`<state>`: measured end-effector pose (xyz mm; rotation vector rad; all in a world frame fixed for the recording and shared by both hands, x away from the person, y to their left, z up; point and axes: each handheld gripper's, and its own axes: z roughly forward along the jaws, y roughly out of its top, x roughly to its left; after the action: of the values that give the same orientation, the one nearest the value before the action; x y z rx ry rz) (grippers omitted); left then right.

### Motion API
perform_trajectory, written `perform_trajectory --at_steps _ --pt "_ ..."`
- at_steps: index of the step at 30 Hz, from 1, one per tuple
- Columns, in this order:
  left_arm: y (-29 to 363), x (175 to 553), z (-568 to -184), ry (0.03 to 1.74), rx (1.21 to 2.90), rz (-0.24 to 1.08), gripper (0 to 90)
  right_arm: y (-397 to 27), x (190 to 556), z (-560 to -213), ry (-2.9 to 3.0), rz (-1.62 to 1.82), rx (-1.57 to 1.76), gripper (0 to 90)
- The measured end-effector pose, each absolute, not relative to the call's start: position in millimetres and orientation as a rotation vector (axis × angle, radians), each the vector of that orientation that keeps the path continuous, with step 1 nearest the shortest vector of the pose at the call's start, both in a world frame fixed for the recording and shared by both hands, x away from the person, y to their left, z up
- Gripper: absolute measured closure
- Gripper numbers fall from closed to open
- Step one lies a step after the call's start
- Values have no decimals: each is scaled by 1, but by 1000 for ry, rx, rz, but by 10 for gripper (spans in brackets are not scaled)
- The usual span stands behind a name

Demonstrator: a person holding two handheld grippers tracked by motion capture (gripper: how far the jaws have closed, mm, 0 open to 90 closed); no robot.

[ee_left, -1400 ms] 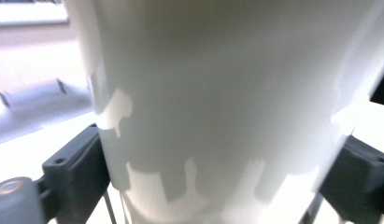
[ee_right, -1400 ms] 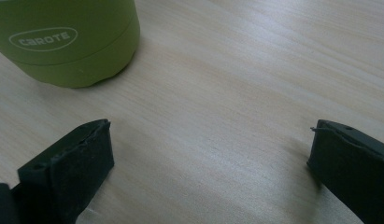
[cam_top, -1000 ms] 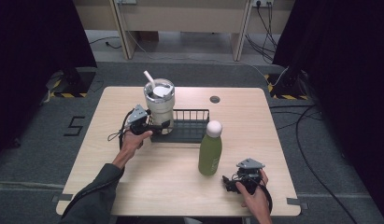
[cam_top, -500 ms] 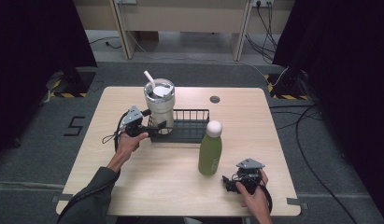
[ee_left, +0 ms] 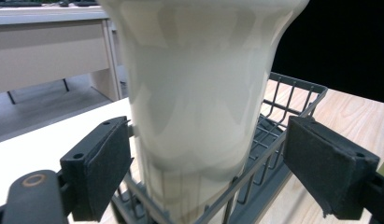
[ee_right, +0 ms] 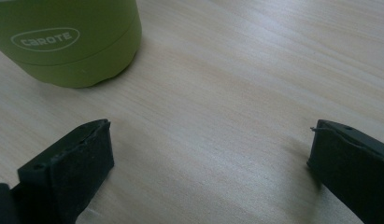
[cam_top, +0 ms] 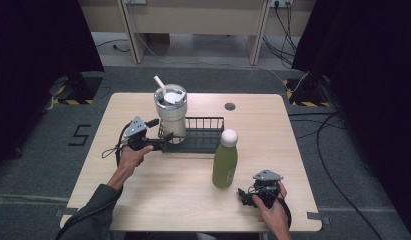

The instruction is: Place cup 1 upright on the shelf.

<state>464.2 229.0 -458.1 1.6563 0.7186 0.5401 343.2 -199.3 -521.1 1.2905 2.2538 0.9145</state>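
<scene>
1. While standing upright inside the left end of the dark wire basket [cam_top: 200, 137], cream tumbler [cam_top: 171, 112] with lid and white straw [cam_top: 159, 85]; seen close in the left gripper view [ee_left: 199, 93], base down behind the basket wires [ee_left: 273, 135].
2. Left gripper [cam_top: 160, 144] held by left hand [cam_top: 128, 156] at the basket's left end, jaws spread wide either side of the tumbler's lower body, pads [ee_left: 103, 163] apart from the cup wall, nothing clamped.
3. Basket on the light wooden table [cam_top: 158, 190], toward the far-middle part; right half of basket bare.
4. Green bottle [cam_top: 225, 165] with white round cap, upright on the table just in front of the basket's right end, not touching it as far as can be told.
5. Right gripper [cam_top: 245, 196] in right hand [cam_top: 270, 212] low on the table near the front-right edge, just right of the bottle; jaws wide apart, bare wood between them [ee_right: 208, 154].
6. Bottle base [ee_right: 63, 42] with "CAROTE" logo ahead-left of the right gripper's jaws, apart from them.
7. Small dark round grommet [cam_top: 230, 106] in the tabletop near the far edge.
8. Grey floor with cables around the table; yellow-black striped tape [cam_top: 70, 101] at left.
</scene>
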Motion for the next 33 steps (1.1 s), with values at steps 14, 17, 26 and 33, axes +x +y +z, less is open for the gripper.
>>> perform_trajectory --at_steps 14,17,26,33 --pt "236 430 -451 733 1650 506 146 -199 343 -521 2253 915 1292 3" --pt "235 424 -451 724 1648 495 146 -199 343 -521 2253 915 1292 3" --pt "235 408 -457 713 1663 492 146 -199 343 -521 2253 915 1292 3" --pt "236 401 -459 703 1676 483 146 -199 343 -521 2252 915 1292 3"
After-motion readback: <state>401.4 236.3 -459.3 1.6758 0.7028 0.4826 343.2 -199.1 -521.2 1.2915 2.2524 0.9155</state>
